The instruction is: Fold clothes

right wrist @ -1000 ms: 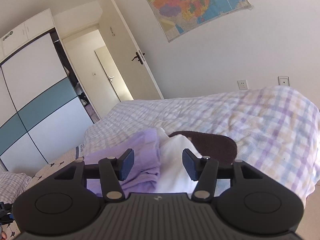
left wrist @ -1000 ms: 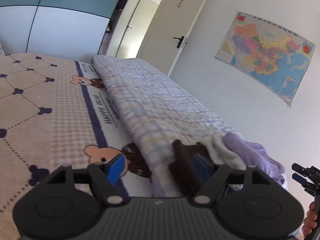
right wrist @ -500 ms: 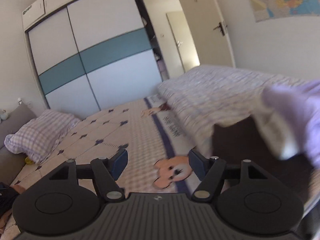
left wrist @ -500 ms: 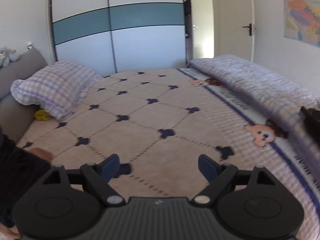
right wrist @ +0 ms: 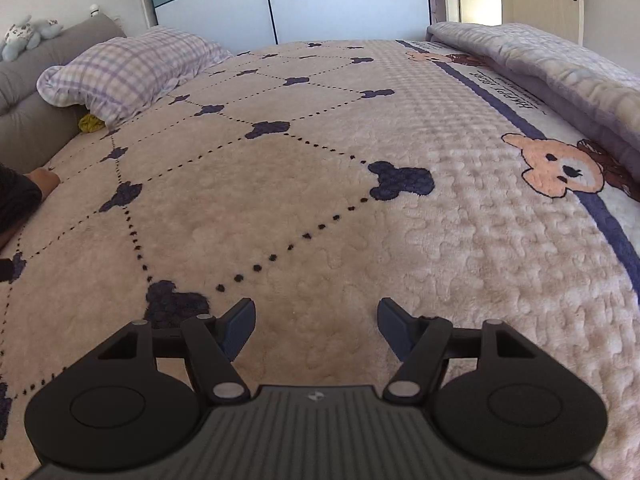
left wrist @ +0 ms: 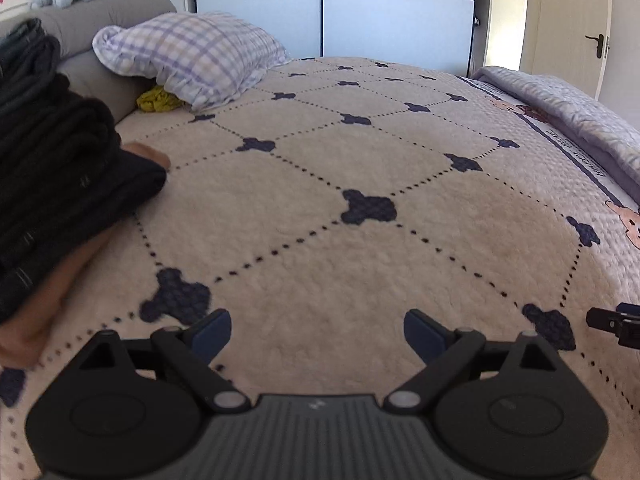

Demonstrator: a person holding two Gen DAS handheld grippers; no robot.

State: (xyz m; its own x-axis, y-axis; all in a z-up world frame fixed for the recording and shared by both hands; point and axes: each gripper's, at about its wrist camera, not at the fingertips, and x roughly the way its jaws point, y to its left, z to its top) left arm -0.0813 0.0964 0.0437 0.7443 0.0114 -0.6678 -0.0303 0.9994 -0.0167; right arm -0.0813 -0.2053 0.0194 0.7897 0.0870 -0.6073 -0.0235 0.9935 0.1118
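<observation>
Both claws are hanging wide and empty over the bed: the left gripper and the right gripper are each pointing forward and tilting slightly down along the beige blanket, with nothing between the fingers. A stack of dark clothes is sitting at the left edge of the left view, resting on something tan; whether it is already folded or waiting for folding is not clear, since the layers are looking rolled and bunched. No garment is lying on the open stretch of blanket ahead of either gripper. Judging by its soft creases, the dark cloth is likely handling limp and fairly light, sagging when lifted, so pinching it at an edge or corner should be giving the best control. A checked pillow is lying further up the bed.
</observation>
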